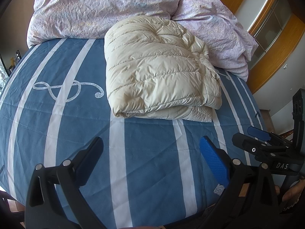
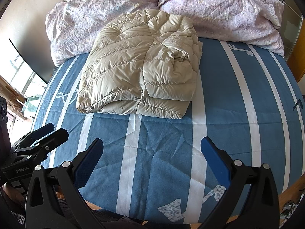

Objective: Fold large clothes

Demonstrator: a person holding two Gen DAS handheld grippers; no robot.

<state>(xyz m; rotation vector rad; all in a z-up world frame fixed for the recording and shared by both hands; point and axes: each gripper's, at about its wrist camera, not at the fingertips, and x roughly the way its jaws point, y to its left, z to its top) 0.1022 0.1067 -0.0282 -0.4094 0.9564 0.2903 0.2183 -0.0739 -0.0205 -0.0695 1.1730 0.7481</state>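
Left wrist view, left to right: left tool [image 1: 151, 147] at 6 o'clock, jaws spread, holding nothing, over a blue-and-white striped bed sheet [image 1: 152, 171]. A cream quilted down jacket [image 1: 158, 72], already folded into a puffy bundle, lies at 12 o'clock, its far edge against a lilac duvet [image 1: 95, 9]. Right tool [image 1: 247, 135] at 3 o'clock; in its own view its jaws are spread w/ nothing between them. Risk, imo: the slick, springy fill could puff the bundle open if it's nudged or lifted by one edge.

The cream quilted down jacket [image 1: 156, 70] is slightly glossy, puffy nylon-like cloth. Under it lies a matt blue-and-white striped cotton-like bed sheet [image 1: 152, 162]; at 12 o'clock, a crinkled lilac floral cloth duvet [image 1: 99, 7].
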